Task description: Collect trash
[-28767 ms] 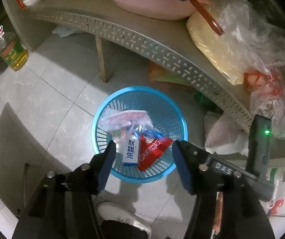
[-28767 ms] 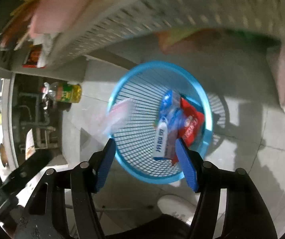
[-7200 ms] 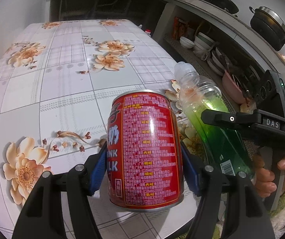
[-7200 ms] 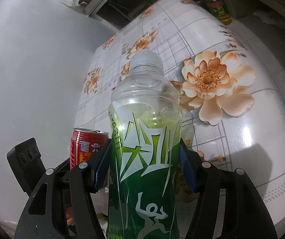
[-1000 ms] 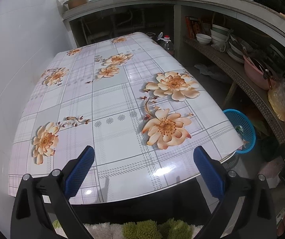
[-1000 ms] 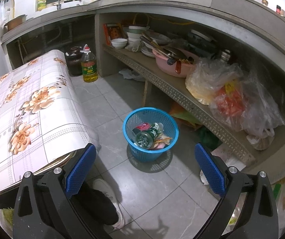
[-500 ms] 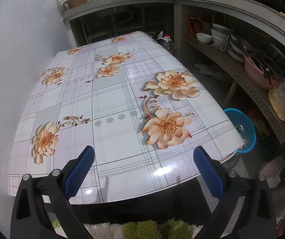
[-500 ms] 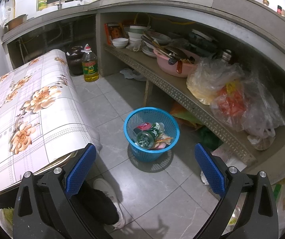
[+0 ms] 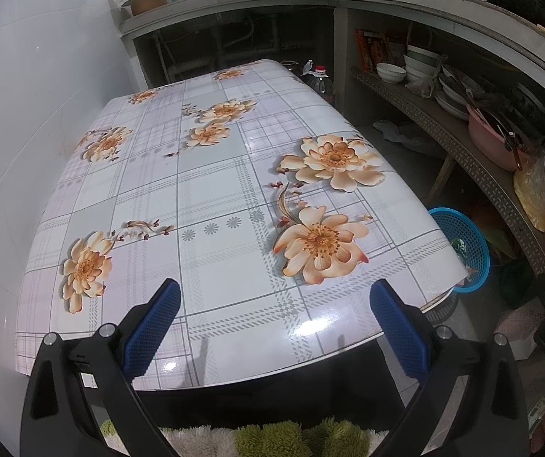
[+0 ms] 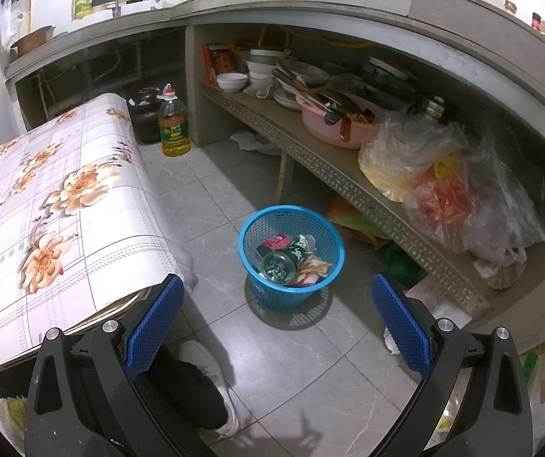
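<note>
A blue trash basket (image 10: 324, 236) stands on the tiled floor beside the table. It holds a red can (image 10: 274, 243), a green bottle (image 10: 286, 259) and several wrappers. It also shows in the left wrist view (image 9: 470, 243) past the table's right edge. My left gripper (image 9: 274, 327) is open and empty above the near edge of the flowered table (image 9: 211, 190). My right gripper (image 10: 278, 323) is open and empty, high above the floor, with the basket ahead of it.
A long shelf (image 10: 310, 156) holds bowls, a pink basin (image 10: 333, 129) and plastic bags (image 10: 459, 190). An oil bottle (image 10: 174, 125) stands on the floor by the table's far end. The person's shoe (image 10: 211, 377) is below the right gripper.
Nothing has visibly moved over the last second. Earlier, the left gripper held a red can and the right a green bottle; both now lie in the basket.
</note>
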Demonstrator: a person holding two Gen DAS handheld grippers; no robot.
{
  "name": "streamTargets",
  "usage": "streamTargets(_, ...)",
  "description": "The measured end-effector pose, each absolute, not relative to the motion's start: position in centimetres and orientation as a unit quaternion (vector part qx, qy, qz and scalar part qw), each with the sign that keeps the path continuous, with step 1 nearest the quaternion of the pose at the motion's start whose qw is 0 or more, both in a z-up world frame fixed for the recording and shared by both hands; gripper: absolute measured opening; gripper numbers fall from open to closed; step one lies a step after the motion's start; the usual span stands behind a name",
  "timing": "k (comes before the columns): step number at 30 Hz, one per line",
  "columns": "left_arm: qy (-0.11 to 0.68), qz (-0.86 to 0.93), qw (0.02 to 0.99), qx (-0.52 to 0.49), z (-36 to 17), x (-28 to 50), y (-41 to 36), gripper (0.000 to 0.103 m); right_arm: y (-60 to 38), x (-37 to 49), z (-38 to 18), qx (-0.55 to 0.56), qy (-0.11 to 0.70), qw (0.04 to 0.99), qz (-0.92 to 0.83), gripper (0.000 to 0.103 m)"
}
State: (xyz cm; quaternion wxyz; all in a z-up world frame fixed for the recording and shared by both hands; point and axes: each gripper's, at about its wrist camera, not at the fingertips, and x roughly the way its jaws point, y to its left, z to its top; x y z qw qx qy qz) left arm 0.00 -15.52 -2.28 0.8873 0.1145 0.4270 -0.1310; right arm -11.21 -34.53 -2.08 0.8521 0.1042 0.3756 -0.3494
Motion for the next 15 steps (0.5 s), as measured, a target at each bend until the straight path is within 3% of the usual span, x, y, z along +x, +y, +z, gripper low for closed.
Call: streamTargets(15,0.428,-0.132,0.887,0.115,-2.27,0.03,-15.46,0.097,-34.51,-11.25,-2.08,0.104,0.376,0.852,-0.350,0.095)
